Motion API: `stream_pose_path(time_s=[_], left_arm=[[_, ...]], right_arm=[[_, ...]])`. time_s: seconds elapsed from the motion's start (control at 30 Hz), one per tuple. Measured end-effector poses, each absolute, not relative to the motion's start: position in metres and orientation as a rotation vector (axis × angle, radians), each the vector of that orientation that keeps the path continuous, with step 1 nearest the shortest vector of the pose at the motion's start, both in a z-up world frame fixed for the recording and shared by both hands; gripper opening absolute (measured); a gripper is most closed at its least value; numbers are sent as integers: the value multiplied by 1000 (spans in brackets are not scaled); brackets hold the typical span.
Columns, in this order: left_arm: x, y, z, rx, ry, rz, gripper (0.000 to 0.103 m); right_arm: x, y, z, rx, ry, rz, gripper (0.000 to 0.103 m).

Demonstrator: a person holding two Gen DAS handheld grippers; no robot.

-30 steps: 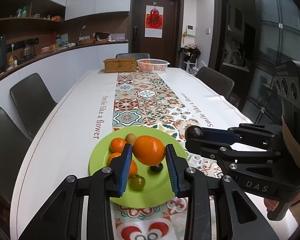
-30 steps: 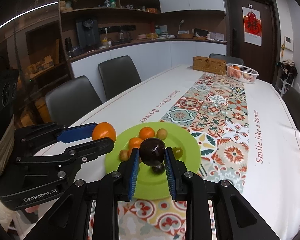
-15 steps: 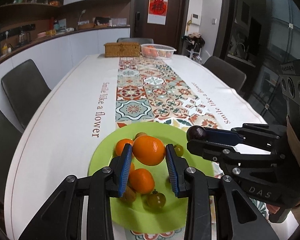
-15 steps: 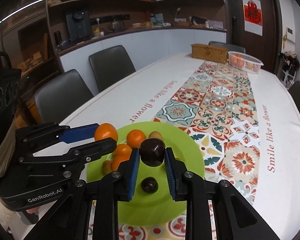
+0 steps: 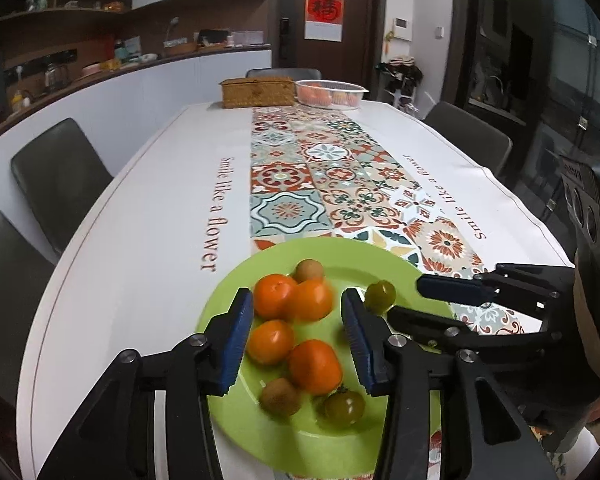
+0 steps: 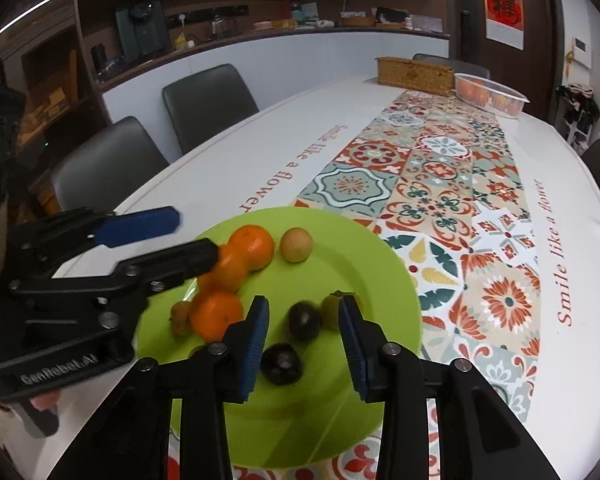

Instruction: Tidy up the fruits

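Observation:
A green plate [image 5: 404, 276] [image 6: 364, 248] sits at the near end of the table and holds several fruits. My left gripper [image 5: 297, 332] is open just above the plate; the orange [image 5: 310, 299] it held lies blurred between its fingertips among other oranges. My right gripper [image 6: 303, 334] is open above the plate; the dark plum [image 6: 304, 321] it held lies blurred between its fingertips, next to a second dark plum [image 6: 281, 363]. Brown kiwis [image 5: 280, 397] and green tomatoes [image 5: 345, 409] also lie on the plate.
A patterned runner [image 5: 320, 184] runs down the white tablecloth. A wicker box [image 5: 257, 92] and a clear basket of oranges [image 5: 331, 94] stand at the far end. Dark chairs [image 5: 56, 176] line both sides of the table.
Both grippers opened and came lower over the plate. The orange left the left gripper and the dark plum left the right gripper; both now lie on the plate.

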State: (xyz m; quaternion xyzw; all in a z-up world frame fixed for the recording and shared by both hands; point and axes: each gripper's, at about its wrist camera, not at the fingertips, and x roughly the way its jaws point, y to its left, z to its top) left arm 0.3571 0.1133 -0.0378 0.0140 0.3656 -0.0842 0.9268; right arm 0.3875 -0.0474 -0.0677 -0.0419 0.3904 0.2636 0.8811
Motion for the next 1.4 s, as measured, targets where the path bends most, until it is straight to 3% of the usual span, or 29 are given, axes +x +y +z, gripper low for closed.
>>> stream_pose_path(time_s=[0.2,0.37,0.57,0.63,0.83,1.0,1.4], left_arm=[[329,114,-30,53,722,-99,45],[299,106,-16,41,683,-84,49],[259,95,12,45,624,-62,69],[244,91,20,62,593,-43,72],[205,76,33,114,541,-25,82],[176,67,38,101,526,-39,90],[115,53,43,61,512,-45,97]], right_arm=[[374,-59,-59,-74,792,511,38],[349,-70,-38,-67,735,484,44],[307,-91,-10,-42,659,446,61],[293,-99,-2,-31,644,422,69],[249,-122,13,-14,600,345,79],[215,-137,18,-14,585,306,80],[151,-157,25,-11,573,269,82]])
